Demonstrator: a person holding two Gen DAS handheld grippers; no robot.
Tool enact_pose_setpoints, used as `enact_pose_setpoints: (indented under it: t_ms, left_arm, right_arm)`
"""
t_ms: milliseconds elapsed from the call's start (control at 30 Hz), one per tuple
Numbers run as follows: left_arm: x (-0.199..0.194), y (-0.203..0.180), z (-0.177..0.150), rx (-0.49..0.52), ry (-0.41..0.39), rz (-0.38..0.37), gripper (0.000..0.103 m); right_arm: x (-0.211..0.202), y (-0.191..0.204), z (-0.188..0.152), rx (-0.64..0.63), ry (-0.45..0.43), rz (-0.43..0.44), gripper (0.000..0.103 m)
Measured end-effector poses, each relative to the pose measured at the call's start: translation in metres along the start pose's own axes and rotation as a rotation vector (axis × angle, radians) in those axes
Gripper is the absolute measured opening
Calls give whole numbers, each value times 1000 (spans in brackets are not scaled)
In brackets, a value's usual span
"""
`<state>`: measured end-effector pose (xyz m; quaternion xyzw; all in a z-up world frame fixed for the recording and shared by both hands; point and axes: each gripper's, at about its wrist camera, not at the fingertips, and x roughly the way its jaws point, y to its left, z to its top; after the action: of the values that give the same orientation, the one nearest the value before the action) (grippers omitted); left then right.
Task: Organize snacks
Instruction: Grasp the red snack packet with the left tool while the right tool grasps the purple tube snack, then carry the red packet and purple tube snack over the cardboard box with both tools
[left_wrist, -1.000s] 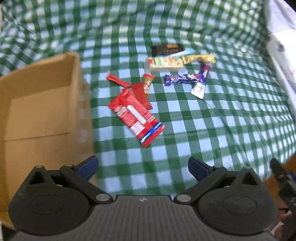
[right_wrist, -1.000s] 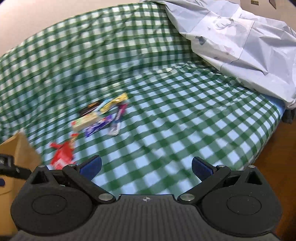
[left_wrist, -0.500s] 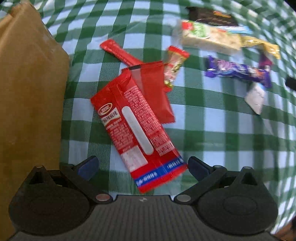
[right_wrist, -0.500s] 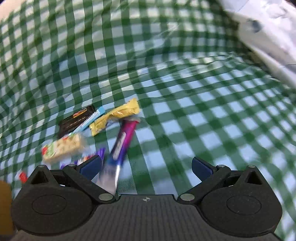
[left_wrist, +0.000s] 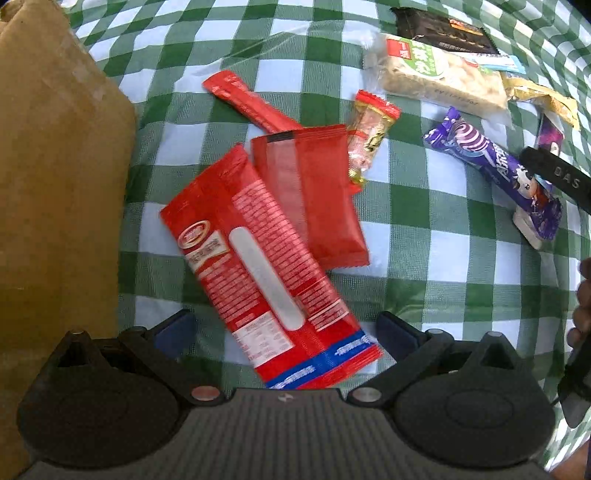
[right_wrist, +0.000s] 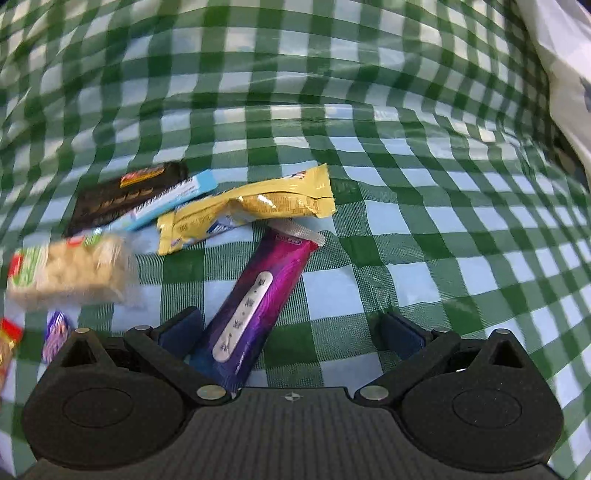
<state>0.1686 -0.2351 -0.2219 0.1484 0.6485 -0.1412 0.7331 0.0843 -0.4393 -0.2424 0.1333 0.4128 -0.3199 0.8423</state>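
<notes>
- Left wrist view: left tool stands wide, jaws just closing a little, straddling the big red packet untouched; cardboard box cut off at left.
- Right wrist view: right tool wide, narrowing — purple bar between its jaws, near end hidden; nutty bar blurred.

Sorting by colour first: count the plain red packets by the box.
3: large red packet between the left gripper's jaws; flat red pouch partly under it; slim red stick beyond. More may be hidden beneath.
</notes>
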Motion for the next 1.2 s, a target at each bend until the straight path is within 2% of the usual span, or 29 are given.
enact_pose_setpoints:
  t_ms: [33, 67, 100, 133, 200, 300, 500, 567, 733, 1000, 1200]
  left_arm:
    - [-5, 3, -1, -13, -14, -3, 80]
    - [-10, 7, 0, -38, -37, -10, 67]
    - [-15, 11, -1, -54, -42, -25, 64]
    - [-19, 14, -1, -59, -41, -43, 59]
    - [-28, 18, -3, -57, -63, -52, 56]
    - [-44, 21, -14, -31, -95, -84, 53]
    - [-92, 28, -51, 45, -189, -175, 47]
    - [-106, 28, -64, 71, -217, -196, 39]
    - [-150, 39, -94, 104, -305, -227, 38]
    - [-219, 80, -144, 135, -438, -244, 37]
    - [-263, 139, -195, 126, -545, -160, 37]
  right_arm:
    - [-4, 2, 0, -3, -10, 13, 81]
    - [-9, 5, -1, -11, -20, 23, 51]
    - [-11, 8, -1, -23, -18, 19, 29]
    - [-11, 9, -1, -31, -12, 11, 29]
    - [-17, 6, -8, -35, -15, 1, 22]
    - [-32, -3, -13, 18, -23, -19, 21]
    - [-108, -22, -33, 45, -127, -14, 21]
    - [-134, -28, -40, 67, -151, -6, 21]
    - [-202, -26, -66, 136, -199, 33, 21]
    - [-303, 18, -109, 168, -267, 135, 21]
    - [-385, 75, -145, 73, -317, 269, 21]
